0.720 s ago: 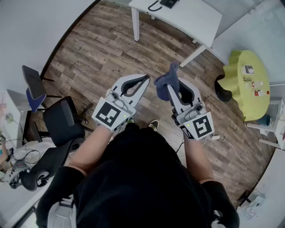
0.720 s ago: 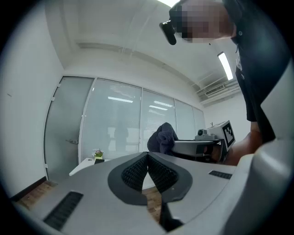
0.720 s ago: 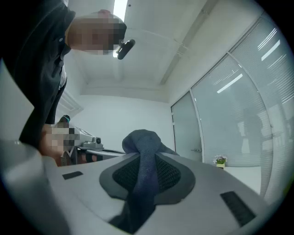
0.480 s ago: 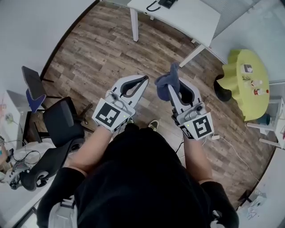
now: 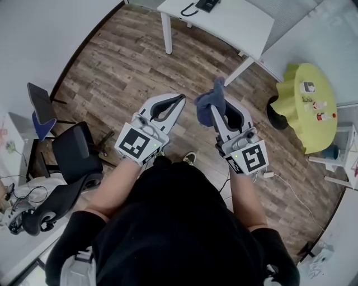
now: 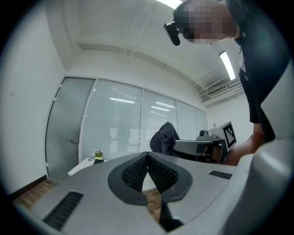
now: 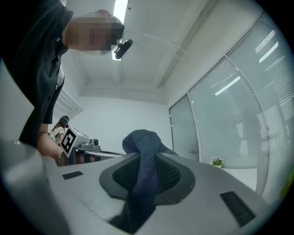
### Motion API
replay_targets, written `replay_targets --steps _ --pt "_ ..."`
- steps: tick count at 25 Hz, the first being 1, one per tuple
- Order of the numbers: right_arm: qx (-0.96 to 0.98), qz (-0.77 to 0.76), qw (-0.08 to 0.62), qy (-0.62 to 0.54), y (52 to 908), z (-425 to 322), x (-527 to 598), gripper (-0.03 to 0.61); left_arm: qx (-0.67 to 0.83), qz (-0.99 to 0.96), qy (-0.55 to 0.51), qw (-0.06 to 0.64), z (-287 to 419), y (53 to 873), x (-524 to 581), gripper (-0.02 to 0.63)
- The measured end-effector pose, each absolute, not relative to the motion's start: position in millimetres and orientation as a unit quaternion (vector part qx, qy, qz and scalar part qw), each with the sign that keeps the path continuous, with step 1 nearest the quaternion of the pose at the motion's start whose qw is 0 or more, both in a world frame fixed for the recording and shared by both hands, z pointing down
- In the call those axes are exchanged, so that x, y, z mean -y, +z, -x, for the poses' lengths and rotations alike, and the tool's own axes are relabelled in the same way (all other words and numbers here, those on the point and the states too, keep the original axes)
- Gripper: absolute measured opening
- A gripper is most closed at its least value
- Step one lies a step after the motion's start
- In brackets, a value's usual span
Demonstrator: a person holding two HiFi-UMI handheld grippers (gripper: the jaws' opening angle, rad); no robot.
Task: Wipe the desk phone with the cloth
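Observation:
The black desk phone point(image 5: 202, 5) rests on the white desk point(image 5: 238, 25) at the top of the head view, far ahead of both grippers. A dark blue cloth point(image 5: 211, 103) is pinched in my right gripper point(image 5: 215, 109), bunched above its jaws; the right gripper view shows the cloth point(image 7: 143, 160) running down between the pads. My left gripper point(image 5: 180, 100) is held level beside it, jaws shut with nothing between them. In the left gripper view the left gripper point(image 6: 148, 157) has its pads meeting, and the cloth point(image 6: 165, 137) and right gripper appear beyond it.
A black office chair point(image 5: 75, 162) stands to the left, over wood flooring point(image 5: 123, 67). A yellow-green round table point(image 5: 310, 103) with small items lies to the right. A small pot plant point(image 6: 97, 155) sits on the desk. Glass partition walls point(image 6: 119, 133) lie behind.
Both grippers keep their pose and grip. The view has shifted slightly: the desk and phone sit a little lower and further left in frame.

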State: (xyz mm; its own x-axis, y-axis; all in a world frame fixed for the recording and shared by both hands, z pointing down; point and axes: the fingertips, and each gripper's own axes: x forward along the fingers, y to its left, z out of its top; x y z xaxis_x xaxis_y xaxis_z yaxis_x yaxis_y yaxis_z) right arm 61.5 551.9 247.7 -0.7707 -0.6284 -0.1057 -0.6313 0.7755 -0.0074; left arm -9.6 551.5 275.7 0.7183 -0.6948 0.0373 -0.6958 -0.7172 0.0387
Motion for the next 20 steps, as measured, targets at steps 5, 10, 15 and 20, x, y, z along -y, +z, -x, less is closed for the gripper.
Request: replay_targets --steps 5,10,15,20 --pt "-0.943 0.327 0.056 0.013 246.1 -77.1 -554.4 0.089 0.389 -0.921 0.012 0.014 -4.8 272.6 -552.5 0.011" --pt "-0.946 0.319 0.062 0.011 244.6 -95.0 -554.6 0.089 0.392 -0.92 0.017 0.015 -24.3 271.1 -551.6 0.011" --pt "-0.95 0.307 0.061 0.013 246.6 -104.4 -551.1 0.089 0.389 -0.921 0.022 0.013 -38.1 272.0 -549.0 0.011" --pt "-0.951 0.302 0.064 0.005 249.4 -98.7 -537.4 0.089 0.387 -0.922 0.021 0.014 -34.9 272.8 -535.5 0.011"
